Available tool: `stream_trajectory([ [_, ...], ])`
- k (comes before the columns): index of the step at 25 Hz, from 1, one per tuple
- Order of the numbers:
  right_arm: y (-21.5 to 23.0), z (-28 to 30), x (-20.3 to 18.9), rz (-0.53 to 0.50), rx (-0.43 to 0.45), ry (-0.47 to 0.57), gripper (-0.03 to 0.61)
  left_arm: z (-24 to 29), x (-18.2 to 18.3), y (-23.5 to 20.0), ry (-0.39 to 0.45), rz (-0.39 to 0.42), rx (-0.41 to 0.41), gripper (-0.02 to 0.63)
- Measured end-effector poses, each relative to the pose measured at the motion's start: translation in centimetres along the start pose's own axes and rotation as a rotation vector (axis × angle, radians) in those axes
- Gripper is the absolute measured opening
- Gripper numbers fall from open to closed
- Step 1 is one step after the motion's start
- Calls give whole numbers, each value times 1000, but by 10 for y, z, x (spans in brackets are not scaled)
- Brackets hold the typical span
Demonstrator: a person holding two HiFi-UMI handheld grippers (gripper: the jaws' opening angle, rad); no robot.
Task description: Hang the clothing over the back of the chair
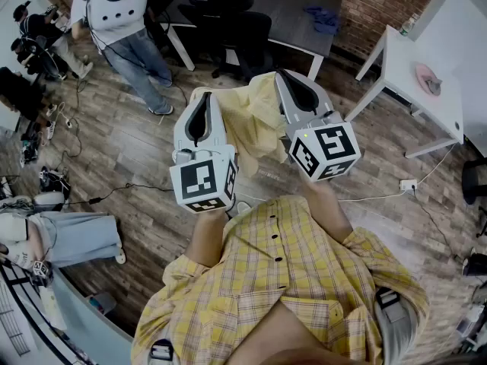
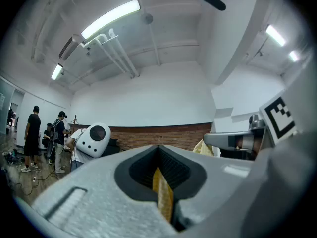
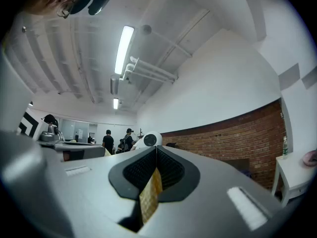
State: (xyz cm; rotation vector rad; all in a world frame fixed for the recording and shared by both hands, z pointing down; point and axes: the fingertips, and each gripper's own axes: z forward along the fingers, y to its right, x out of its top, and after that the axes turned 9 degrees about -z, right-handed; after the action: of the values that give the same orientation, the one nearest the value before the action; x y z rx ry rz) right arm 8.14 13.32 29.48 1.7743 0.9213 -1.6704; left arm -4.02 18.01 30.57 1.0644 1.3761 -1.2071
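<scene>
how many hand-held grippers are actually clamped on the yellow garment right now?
2. The left hand-held gripper holds the yellow garment at its left side, the right hand-held gripper at its right. Yellow fabric shows between both pairs of shut jaws.

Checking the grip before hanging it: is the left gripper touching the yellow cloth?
Touching. The left gripper view shows the left gripper shut on a strip of the yellow cloth.

**Colours and patterns at the raised garment**
Pale yellow clothing (image 1: 259, 120); grey left gripper (image 1: 203, 96) and right gripper (image 1: 284, 74), with black-and-white square markers (image 1: 202, 182); yellow plaid shirt (image 1: 289, 272); brown wood-plank floor (image 1: 137, 158); red-brown brick wall (image 1: 365, 6); black chair (image 1: 243, 33); white table (image 1: 456, 29)
</scene>
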Motion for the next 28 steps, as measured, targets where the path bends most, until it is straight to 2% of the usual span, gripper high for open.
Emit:
stream_trajectory([
  [15, 8, -5, -1, 2, -11, 4, 11, 3, -2, 7, -1, 6, -5, 6],
  [28, 21, -17, -1, 28, 41, 14, 11, 0, -7, 28, -9, 21, 39, 6],
])
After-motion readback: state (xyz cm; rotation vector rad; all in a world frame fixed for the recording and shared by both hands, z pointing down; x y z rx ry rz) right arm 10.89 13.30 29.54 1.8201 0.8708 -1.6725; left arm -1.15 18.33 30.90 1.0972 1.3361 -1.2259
